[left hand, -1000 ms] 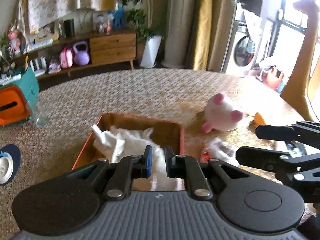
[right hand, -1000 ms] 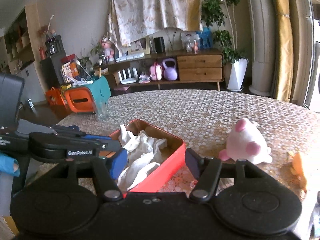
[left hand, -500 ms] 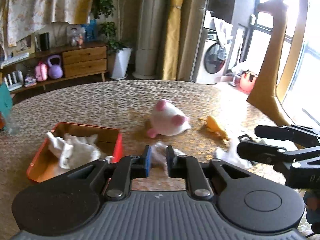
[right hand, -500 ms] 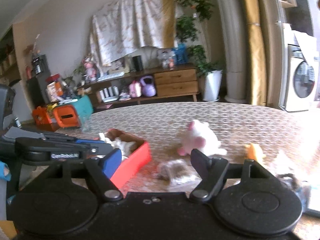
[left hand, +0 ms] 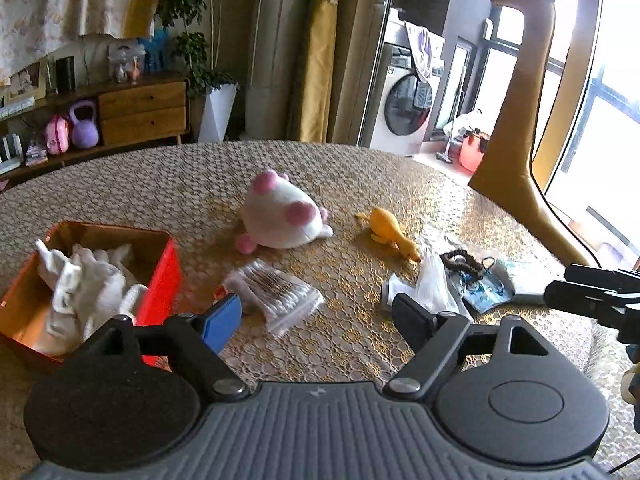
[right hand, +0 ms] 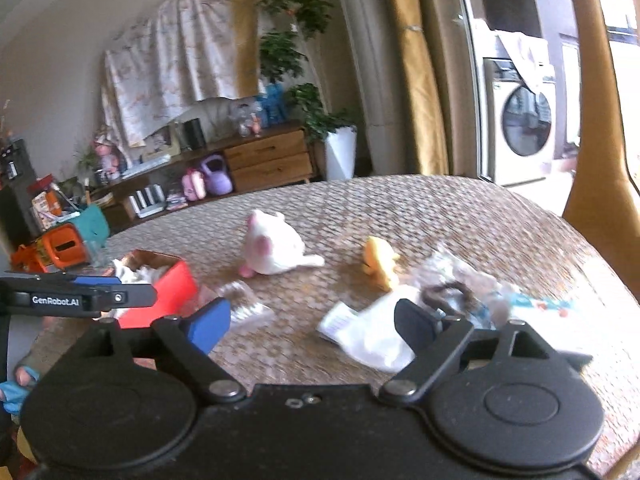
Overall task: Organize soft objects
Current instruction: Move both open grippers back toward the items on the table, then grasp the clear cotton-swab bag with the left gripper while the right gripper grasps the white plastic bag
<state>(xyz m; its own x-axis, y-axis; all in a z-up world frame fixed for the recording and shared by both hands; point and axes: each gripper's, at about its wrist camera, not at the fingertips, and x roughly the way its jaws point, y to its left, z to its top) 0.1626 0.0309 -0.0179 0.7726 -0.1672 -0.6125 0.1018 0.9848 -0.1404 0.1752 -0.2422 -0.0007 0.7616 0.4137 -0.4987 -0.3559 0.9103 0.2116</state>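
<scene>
Both grippers hang above the near edge of the worktop, neither holding anything. Left gripper: jaws spread wide, nothing between them. Right gripper: jaws likewise wide apart and empty.

Red box sits at the left of the worktop with white cloth bunched inside. Not yet boxed: the pink-and-white plush lies mid-worktop; the yellow rubber toy is to its right, apart from it; a clear bag of cotton swabs lies just beside the box, close ahead of the left gripper; a white crumpled bag, a dark hair tie and a blue packet are clustered at the right, under the right gripper's reach.

Judgement: the step in hand is reaching for the next item. The left gripper's nearest candidate looks like the swab bag; the right's, the white bag. Next move calls for lowering the jaws around a raised fold, since both are thin and slippery, then carrying it to the box.
</scene>
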